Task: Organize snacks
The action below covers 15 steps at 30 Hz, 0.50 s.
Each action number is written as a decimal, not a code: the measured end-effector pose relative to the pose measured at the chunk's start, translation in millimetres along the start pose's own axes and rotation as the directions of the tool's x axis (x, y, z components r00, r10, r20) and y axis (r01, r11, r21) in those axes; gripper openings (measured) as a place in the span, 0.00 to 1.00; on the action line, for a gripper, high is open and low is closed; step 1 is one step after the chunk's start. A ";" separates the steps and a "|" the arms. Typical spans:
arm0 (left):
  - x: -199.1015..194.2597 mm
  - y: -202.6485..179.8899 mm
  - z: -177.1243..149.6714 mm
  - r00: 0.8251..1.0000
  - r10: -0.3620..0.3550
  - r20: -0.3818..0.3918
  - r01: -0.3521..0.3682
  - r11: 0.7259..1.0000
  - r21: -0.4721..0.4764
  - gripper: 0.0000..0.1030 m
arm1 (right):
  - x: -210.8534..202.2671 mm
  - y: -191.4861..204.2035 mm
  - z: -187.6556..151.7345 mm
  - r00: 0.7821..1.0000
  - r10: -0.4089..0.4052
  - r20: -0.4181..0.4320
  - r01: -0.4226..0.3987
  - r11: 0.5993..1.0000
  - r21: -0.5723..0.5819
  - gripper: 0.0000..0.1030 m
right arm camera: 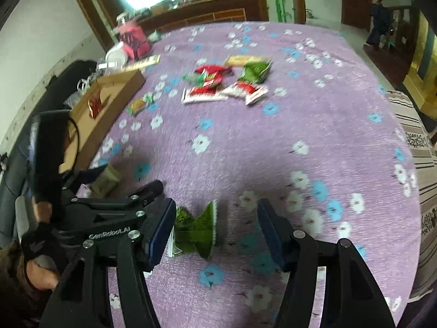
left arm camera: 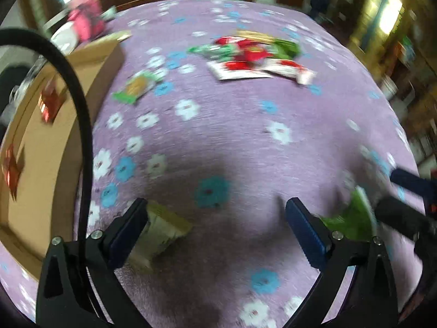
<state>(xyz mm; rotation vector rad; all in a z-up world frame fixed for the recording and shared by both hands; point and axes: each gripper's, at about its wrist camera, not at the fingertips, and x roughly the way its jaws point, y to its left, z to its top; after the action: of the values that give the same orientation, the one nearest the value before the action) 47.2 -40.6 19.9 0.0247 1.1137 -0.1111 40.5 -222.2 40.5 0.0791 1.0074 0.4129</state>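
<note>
My right gripper stands open over the purple flowered cloth. A crumpled green snack packet lies between its fingers, close against the left pad and apart from the right one. In the left wrist view the same green packet lies at the right, beside the right gripper. My left gripper is open too. An olive-yellow packet lies on the cloth by its left finger, partly hidden behind it. A pile of red, white and green snack packets lies far across the cloth.
An open cardboard box stands at the left edge with red packets inside. A green-yellow packet lies beside it. A pink container stands behind. A gloved hand holds the left gripper. Striped fabric borders the right.
</note>
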 end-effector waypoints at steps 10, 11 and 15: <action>-7.8 10.3 -26.8 0.989 0.092 0.117 -0.078 0.991 -0.112 0.97 | -0.2 -13.7 8.6 1.000 -0.006 0.010 0.006 0.999 0.047 0.67; -6.3 16.8 -32.0 0.990 0.086 0.109 -0.070 0.987 -0.146 0.97 | 0.3 -12.6 8.1 1.000 0.002 0.007 -0.002 0.999 0.046 0.67; -1.2 17.3 -41.3 0.989 0.099 0.107 -0.086 0.988 -0.128 1.00 | 0.4 -9.2 6.0 1.000 0.019 0.006 -0.020 0.999 0.039 0.67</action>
<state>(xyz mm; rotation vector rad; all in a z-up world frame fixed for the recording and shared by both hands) 11.6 -20.2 2.1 -0.0399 1.0031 0.0394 48.4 -229.8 41.1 0.1256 1.0101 0.4105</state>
